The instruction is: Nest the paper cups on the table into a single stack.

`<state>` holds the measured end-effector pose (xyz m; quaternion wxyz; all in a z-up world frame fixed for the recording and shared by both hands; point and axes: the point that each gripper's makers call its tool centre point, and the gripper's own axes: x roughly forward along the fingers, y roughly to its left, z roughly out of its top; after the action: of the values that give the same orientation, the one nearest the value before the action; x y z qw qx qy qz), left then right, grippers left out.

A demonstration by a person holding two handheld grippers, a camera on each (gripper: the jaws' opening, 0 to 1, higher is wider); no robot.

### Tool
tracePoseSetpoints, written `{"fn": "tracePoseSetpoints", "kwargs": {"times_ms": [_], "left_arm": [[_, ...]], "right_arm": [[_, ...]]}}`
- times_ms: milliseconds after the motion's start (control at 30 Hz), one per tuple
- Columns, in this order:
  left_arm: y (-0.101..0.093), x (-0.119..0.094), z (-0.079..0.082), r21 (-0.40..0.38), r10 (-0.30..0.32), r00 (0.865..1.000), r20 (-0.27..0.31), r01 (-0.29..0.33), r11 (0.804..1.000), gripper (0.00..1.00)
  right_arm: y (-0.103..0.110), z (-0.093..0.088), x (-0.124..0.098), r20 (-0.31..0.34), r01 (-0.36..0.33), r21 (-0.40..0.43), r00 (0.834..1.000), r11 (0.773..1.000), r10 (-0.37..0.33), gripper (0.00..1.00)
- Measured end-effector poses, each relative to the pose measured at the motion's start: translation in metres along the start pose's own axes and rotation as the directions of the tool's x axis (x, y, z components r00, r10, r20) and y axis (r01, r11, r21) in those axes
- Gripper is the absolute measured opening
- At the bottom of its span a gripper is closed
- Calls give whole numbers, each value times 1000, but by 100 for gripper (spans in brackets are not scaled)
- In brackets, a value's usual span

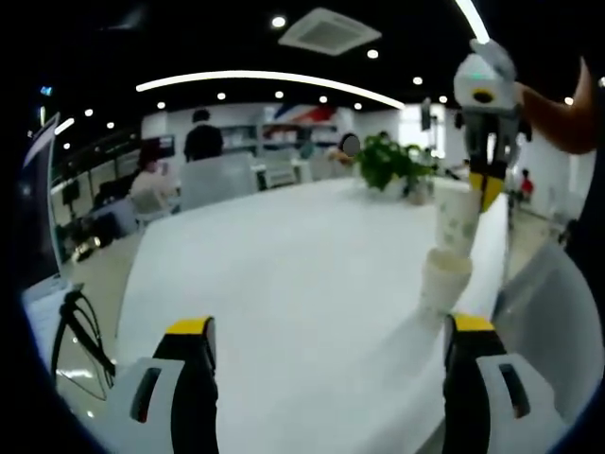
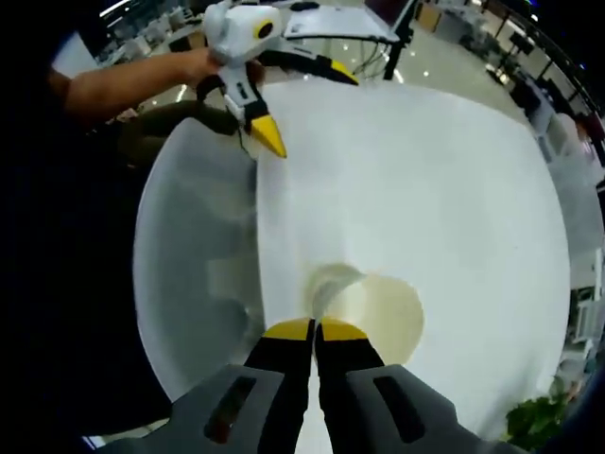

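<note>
Evidently the right gripper point(image 2: 315, 330) has its yellow-tipped jaws pinched on the rim of a pale paper cup with a faint printed pattern point(image 1: 458, 223), holding it upright over a plain white paper cup point(image 1: 444, 279) on the broad white table point(image 1: 284, 284), at about three o'clock in the left gripper view, seemingly to nest them. Looking down from the right gripper view, the held cup's inside appears empty. The left gripper point(image 1: 331, 340) waits, jaws wide apart, gripping nothing.

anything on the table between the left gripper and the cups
No. In the left gripper view, only bare white table lies between the open left hand-held gripper and the cup stack, which the right hand-held gripper holds from above.
</note>
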<state>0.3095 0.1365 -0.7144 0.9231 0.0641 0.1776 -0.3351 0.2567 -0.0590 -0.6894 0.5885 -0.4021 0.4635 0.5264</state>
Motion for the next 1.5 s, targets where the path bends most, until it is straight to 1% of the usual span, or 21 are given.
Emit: {"fn": "tracePoseSetpoints", "kwargs": {"times_ms": [367,467,667,933,1100,1300,1500], "left_arm": [[0,-1,-3,-8,4,1000,-3,-4,1000,99],[0,-2,-3,-10,2,1000,-4,-2,1000,99],[1,-3,-4,-14,4,1000,-3,-4,1000,99],[-2,-2,-8,-23,-1,1000,-8,1,1000,99],[-4,-3,-9,-24,-2,1000,-8,2,1000,99],[-4,-4,-11,-23,-2,1000,-15,2,1000,99],[-6,-3,-11,-21,-7,1000,-16,6,1000,99]], "right_arm": [[3,1,14,-2,18,-7,1000,1000,-18,0],[4,0,21,-16,38,-18,999,999,-38,0],[3,-5,30,-35,52,-23,998,998,-53,0],[2,-2,40,-18,66,0,998,998,-66,0],[4,-5,51,-25,63,21,998,998,-63,0],[2,-5,58,6,62,38,998,997,-62,0],[2,-10,66,5,54,51,999,997,-54,0]]}}
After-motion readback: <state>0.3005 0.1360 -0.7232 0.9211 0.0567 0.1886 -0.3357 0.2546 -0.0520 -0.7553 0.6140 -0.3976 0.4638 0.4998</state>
